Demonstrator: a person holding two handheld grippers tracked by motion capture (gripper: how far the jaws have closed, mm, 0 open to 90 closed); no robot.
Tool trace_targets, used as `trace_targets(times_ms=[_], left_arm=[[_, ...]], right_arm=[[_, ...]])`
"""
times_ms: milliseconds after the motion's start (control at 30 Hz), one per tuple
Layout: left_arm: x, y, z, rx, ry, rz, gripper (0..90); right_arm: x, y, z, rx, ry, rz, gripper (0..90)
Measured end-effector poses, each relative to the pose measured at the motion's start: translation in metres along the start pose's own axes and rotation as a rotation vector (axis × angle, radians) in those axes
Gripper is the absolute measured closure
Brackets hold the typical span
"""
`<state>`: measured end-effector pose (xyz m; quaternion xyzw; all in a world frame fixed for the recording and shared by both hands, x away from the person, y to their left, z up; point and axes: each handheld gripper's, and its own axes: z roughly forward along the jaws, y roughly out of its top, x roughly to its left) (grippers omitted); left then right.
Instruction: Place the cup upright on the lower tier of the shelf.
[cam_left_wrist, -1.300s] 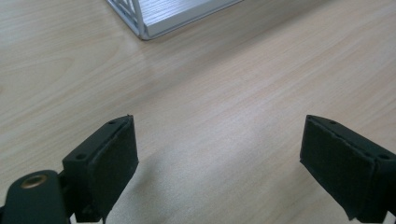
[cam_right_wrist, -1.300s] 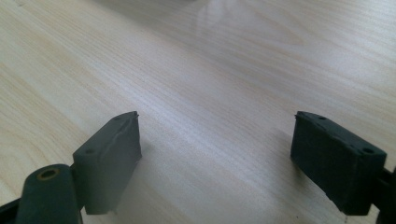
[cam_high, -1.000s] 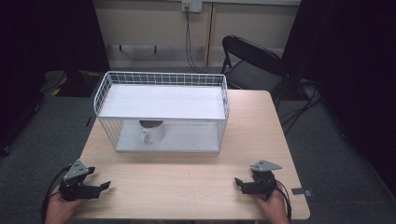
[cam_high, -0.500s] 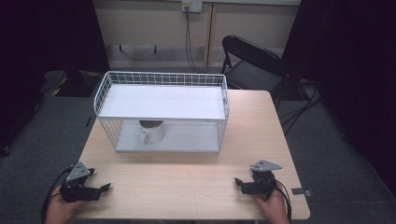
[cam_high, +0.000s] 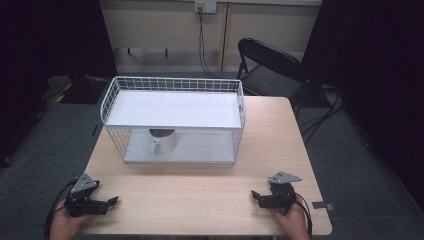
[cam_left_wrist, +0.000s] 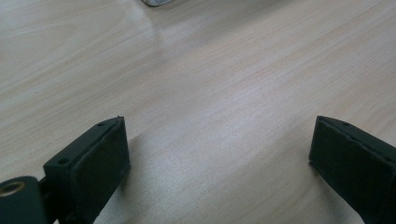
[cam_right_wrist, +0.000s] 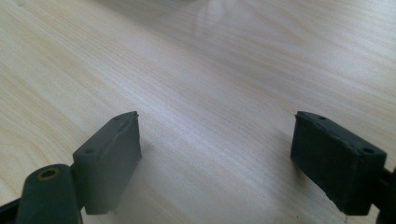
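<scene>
From the high view, a wooden counter (cam_high: 210, 200) carries a white wire rack (cam_high: 172, 120) set toward its far edge, left of centre. The rack has a solid white top shelf and a lower level, and on that lower level, near its left half, stands a white mug (cam_high: 162, 141) with a dark opening, upright. The left gripper (cam_high: 102, 204) rests at the near left corner of the counter, held by a hand (cam_high: 65, 225) coming in from the near edge, its fingers released and pointing right. The right gripper (cam_high: 259, 195) rests near the near right corner, held by the other hand (cam_high: 291, 222), fingers released and pointing left. Both grippers are well apart from the rack and from each other. Behind the counter stand a black folding chair (cam_high: 267, 65) on grey carpet, a pale wall with a socket and hanging cables, and dark curtains at both sides.

The left gripper view looks along the fingers (cam_left_wrist: 91, 163), spread wide with bare pale wood grain between them, holding nothing. At the top edge a small white corner of something shows; I cannot tell what it is.

The right gripper view shows the same: fingers (cam_right_wrist: 109, 154) spread wide over bare wood, holding nothing, with soft light glare on the counter.
</scene>
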<state>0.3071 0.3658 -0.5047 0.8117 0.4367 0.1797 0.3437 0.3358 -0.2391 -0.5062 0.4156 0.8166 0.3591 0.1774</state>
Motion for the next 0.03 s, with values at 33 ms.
trace_targets(times_ms=[33], left_arm=[[-0.0001,0.0001,0.0001,0.001,0.003,-0.002,2.9]], right_arm=[[0.0,0.0,0.0,0.0,0.0,0.0,15.3]])
